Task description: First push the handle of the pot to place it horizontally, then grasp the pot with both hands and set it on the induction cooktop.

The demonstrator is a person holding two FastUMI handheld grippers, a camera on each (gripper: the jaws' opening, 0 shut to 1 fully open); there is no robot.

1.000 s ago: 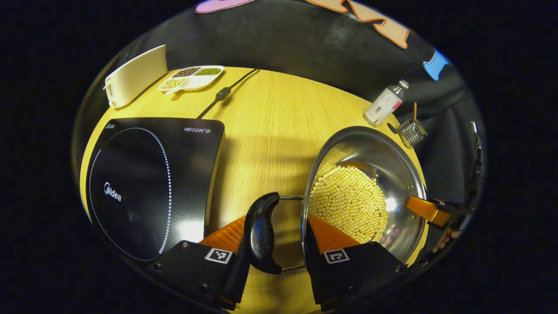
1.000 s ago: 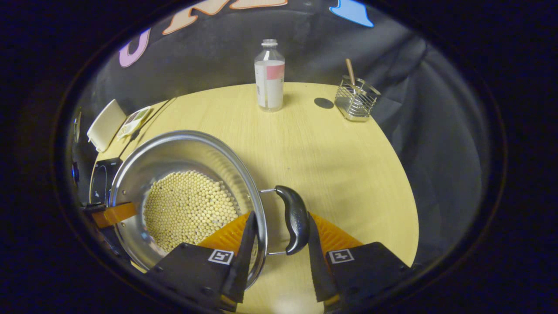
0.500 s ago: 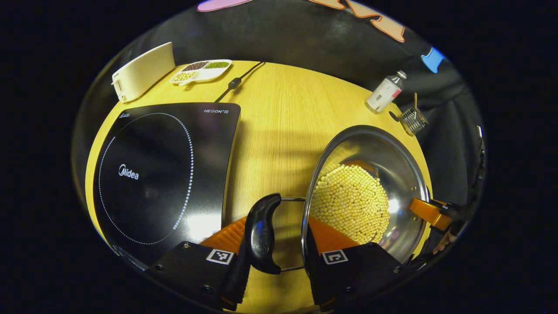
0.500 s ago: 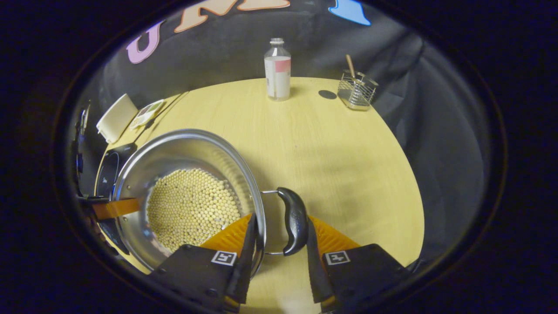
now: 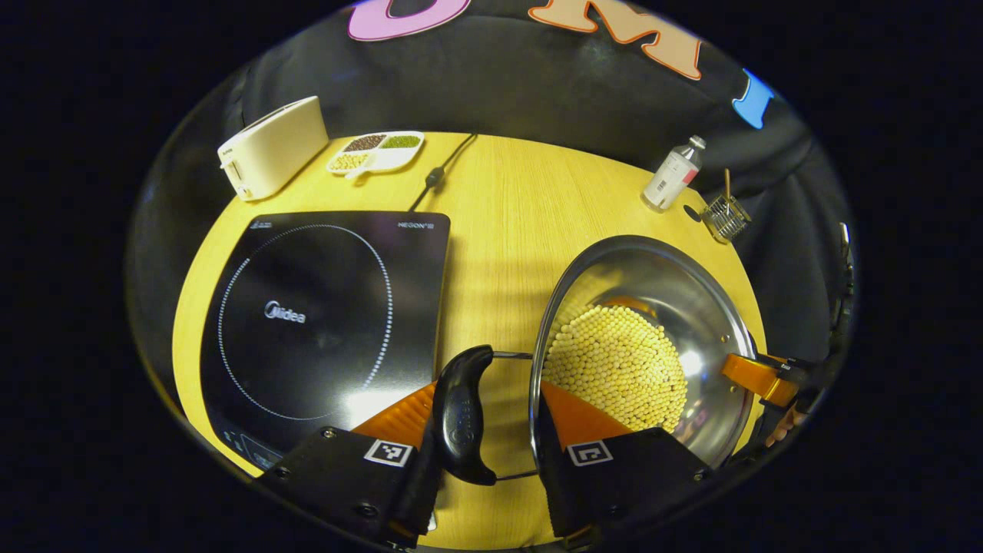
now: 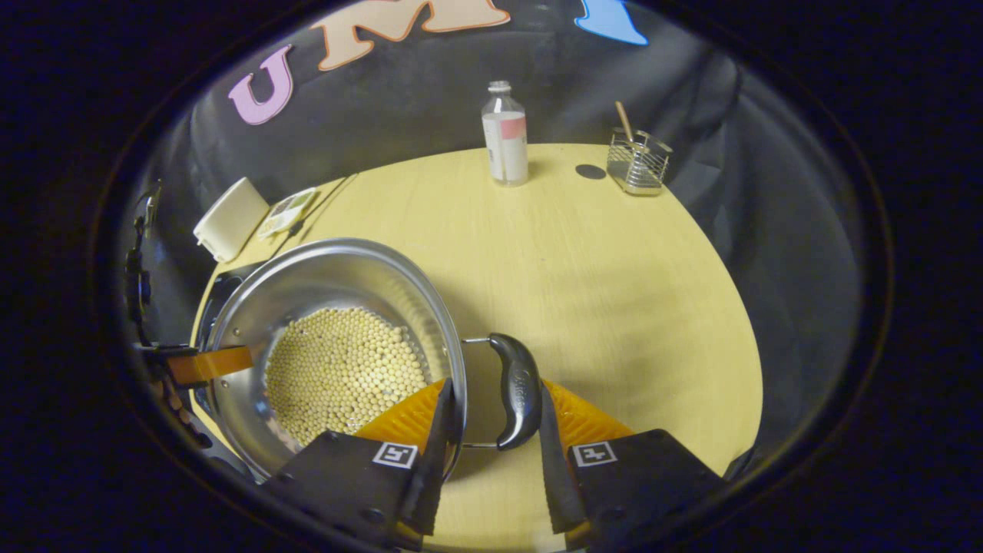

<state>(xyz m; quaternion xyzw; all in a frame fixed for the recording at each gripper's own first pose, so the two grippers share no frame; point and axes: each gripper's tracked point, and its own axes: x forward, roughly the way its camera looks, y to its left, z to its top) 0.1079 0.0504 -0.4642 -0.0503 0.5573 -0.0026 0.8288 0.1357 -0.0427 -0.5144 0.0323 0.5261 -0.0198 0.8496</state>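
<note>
A steel pot (image 5: 653, 261) holding yellow beans (image 5: 614, 365) hangs between my two grippers, a little off the wooden table (image 5: 499, 230). My left gripper (image 5: 488, 388) is shut on the pot's black left handle (image 5: 459, 415), with one finger outside the handle and the other inside the rim. My right gripper (image 6: 495, 388) is shut the same way on the black right handle (image 6: 516, 392). The black induction cooktop (image 5: 322, 315) lies flat to the left of the pot, a short gap away. In the right gripper view the pot (image 6: 322, 269) hides most of the cooktop (image 6: 229, 280).
A cream toaster (image 5: 273, 146), a divided dish of beans (image 5: 376, 150) and the cooktop's cord (image 5: 438, 173) sit at the back left. A bottle (image 6: 504, 134) and a wire basket (image 6: 636, 161) stand at the back right. The table's near edge runs just under the grippers.
Both grippers have carried the pot up and to the left. The cooktop has come closer to the pot, and the table looks farther below. Both grips are unchanged.
</note>
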